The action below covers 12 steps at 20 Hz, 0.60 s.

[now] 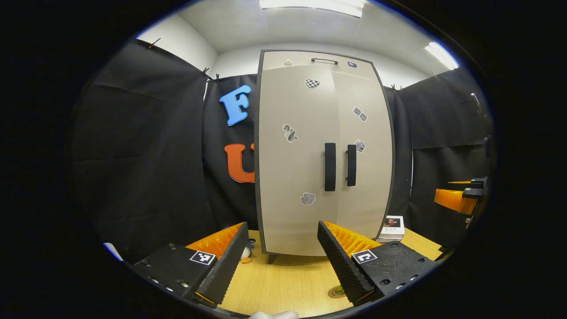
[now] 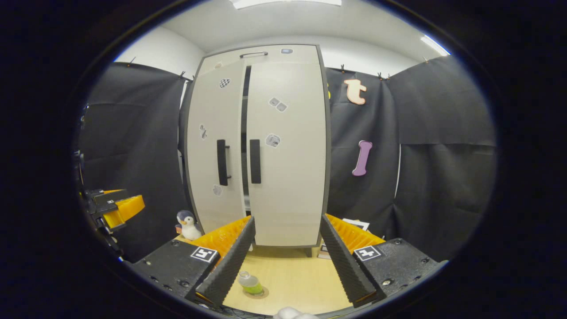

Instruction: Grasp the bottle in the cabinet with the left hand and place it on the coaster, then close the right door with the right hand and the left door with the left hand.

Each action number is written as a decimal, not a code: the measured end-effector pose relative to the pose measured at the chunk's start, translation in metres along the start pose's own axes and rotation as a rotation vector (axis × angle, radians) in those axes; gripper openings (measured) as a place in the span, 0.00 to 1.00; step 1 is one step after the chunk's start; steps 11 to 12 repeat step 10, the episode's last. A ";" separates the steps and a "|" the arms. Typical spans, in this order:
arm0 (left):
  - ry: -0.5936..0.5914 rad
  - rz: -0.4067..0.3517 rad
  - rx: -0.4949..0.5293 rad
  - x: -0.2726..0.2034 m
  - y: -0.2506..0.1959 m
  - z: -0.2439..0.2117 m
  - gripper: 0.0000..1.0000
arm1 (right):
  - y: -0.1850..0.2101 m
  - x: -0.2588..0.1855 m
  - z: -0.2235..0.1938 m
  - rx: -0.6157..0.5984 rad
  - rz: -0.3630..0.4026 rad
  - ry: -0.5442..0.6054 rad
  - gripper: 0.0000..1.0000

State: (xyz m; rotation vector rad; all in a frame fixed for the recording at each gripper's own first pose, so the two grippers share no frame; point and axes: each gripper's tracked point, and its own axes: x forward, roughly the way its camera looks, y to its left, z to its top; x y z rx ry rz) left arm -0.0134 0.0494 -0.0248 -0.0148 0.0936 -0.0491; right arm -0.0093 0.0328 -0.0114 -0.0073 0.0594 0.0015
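Two grippers are held up before the cupboard, each with its fingers spread wide and nothing between them. In the left gripper view the left gripper (image 1: 281, 254) points over a pale wooden tabletop (image 1: 288, 283) toward the tall beige two-door cabinet with dark edging (image 1: 323, 150), which stands at twelve o'clock; both doors look shut from this side, their two black vertical handles (image 1: 330, 166) close together. At about five o'clock, just beside the right finger, a sliver of the round brown coaster (image 1: 335, 292) peeks out with something green on it. A small white box with a picture on its lid (image 1: 392, 227) lies on the table at the cabinet's right foot, toward four o'clock. Far off at three o'clock the other gripper shows as an orange and black shape. In the right gripper view the right gripper (image 2: 287, 257) likewise gapes wide, and between its fingers at six o'clock the small clear bottle of green liquid (image 2: 250, 283) stands on the coaster (image 2: 257, 293) on the table. The cabinet rises at twelve o'clock with a dark slit between its doors, the left one slightly ajar. A little stuffed penguin (image 2: 188, 224) sits at the cabinet's left foot, around eight o'clock.
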 end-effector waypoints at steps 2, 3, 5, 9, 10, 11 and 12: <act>-0.001 -0.002 0.004 0.000 -0.002 0.000 0.96 | 0.000 0.001 0.001 0.000 0.001 -0.004 0.94; 0.001 -0.004 0.004 0.000 -0.002 0.000 0.96 | -0.001 0.001 0.001 0.000 -0.001 -0.006 0.97; 0.003 -0.004 0.003 0.001 -0.002 -0.001 0.96 | 0.000 0.001 0.002 0.000 0.001 -0.006 0.97; 0.007 -0.002 0.001 0.003 0.000 -0.001 0.96 | 0.001 0.003 0.002 -0.001 0.003 -0.006 0.95; 0.004 -0.002 0.001 0.002 0.000 0.000 0.96 | 0.002 0.003 0.003 -0.001 0.003 -0.007 0.94; 0.004 -0.002 0.001 0.002 0.000 0.000 0.96 | 0.002 0.003 0.003 -0.001 0.003 -0.007 0.94; 0.004 -0.002 0.001 0.002 0.000 0.000 0.96 | 0.002 0.003 0.003 -0.001 0.003 -0.007 0.94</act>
